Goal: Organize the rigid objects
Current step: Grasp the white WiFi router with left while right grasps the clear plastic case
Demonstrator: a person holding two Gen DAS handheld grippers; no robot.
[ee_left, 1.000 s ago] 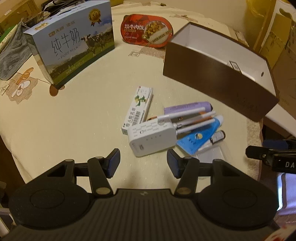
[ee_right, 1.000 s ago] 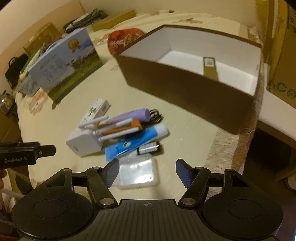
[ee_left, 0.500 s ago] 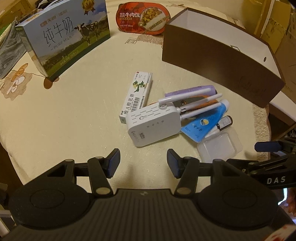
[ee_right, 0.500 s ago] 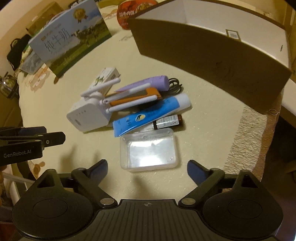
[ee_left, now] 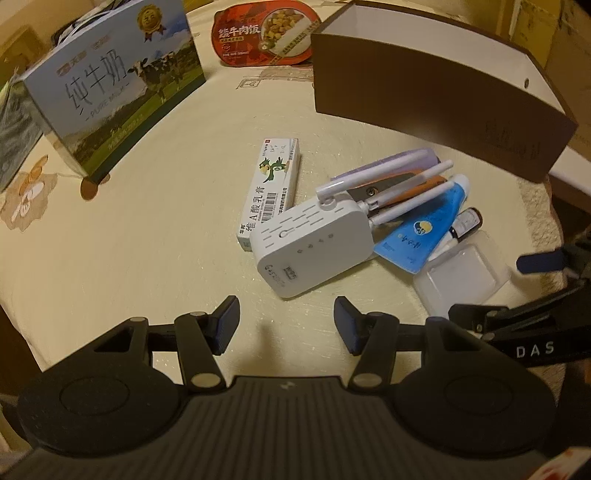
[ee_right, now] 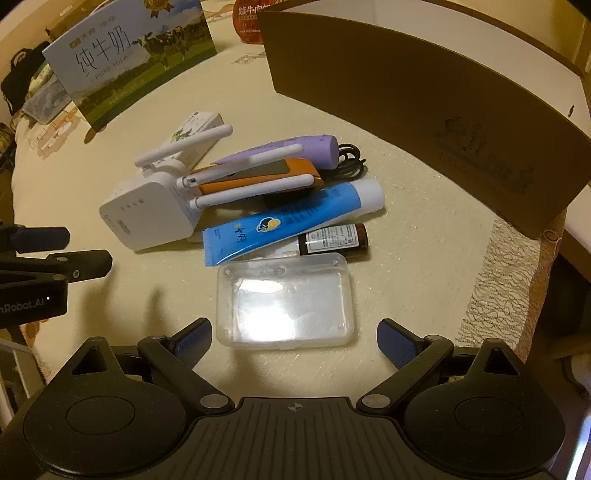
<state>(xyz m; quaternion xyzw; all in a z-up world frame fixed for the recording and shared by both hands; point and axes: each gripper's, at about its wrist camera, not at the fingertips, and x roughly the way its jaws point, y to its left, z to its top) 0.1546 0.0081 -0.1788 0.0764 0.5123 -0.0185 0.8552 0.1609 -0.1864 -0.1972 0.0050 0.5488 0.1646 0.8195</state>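
Note:
A pile lies on the cream tablecloth: a white router (ee_left: 314,247) (ee_right: 147,214) with antennas, a white ointment carton (ee_left: 271,192), a purple device (ee_right: 295,149), an orange device (ee_right: 258,175), a blue tube (ee_right: 295,218) (ee_left: 424,225), a small brown bottle (ee_right: 336,240) and a clear plastic case (ee_right: 286,301) (ee_left: 461,275). My left gripper (ee_left: 286,325) is open and empty, just short of the router. My right gripper (ee_right: 293,343) is open wide, its fingers flanking the near end of the clear case. A brown open box (ee_left: 436,92) (ee_right: 424,110) stands behind.
A milk carton box (ee_left: 110,81) stands at the back left. A red meal tray (ee_left: 266,33) lies at the back. The table edge with a lace fringe (ee_right: 506,280) runs on the right. Cardboard boxes (ee_left: 569,44) stand beyond.
Both grippers have moved forward and down toward the pile. The right gripper opened wider and now flanks the clear case. The left has come up close to the router.

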